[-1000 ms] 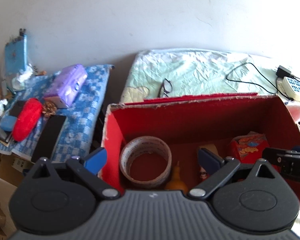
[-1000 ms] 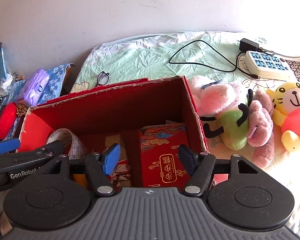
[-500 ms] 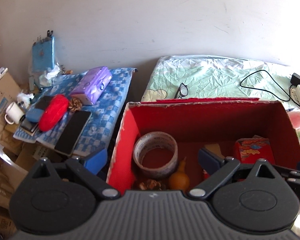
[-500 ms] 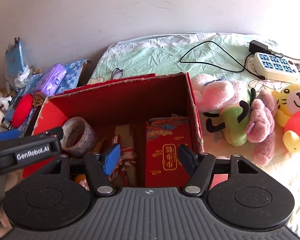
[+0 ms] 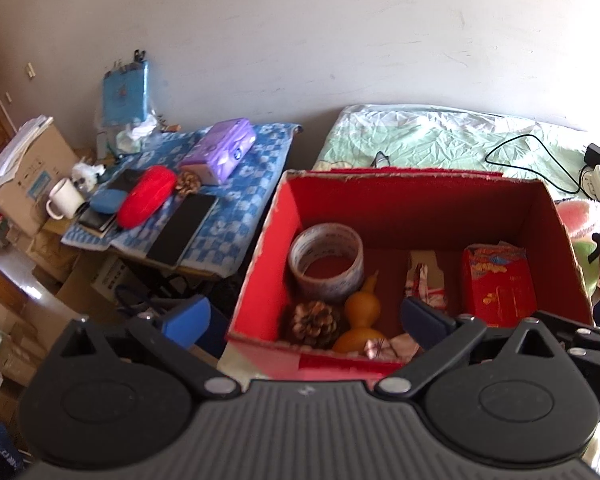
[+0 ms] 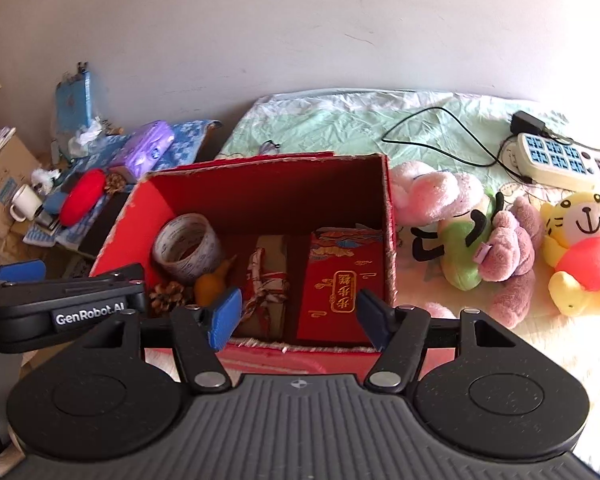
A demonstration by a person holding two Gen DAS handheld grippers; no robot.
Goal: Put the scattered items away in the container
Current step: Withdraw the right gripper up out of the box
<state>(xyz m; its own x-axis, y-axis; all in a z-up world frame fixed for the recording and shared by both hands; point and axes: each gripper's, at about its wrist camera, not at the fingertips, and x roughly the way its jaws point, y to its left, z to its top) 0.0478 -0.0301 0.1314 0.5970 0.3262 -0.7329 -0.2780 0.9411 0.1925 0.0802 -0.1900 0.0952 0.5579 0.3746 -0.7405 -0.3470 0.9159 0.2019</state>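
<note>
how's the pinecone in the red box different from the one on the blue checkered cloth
The pinecone in the box lies in the red box, beside the gourd. The pinecone on the cloth sits outside, between the red case and purple pack. Both are brown, with open scales.

Red box (image 6: 132,236) — tape roll (image 6: 186,246), gourd (image 6: 210,288), pinecone (image 6: 166,298) inside.

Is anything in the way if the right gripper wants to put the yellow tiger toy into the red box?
Yes. The pink and green plush toys lie between the yellow tiger toy and the red box, against the box's right wall. The right gripper is open and empty; lifting the tiger over them would likely work.
</note>
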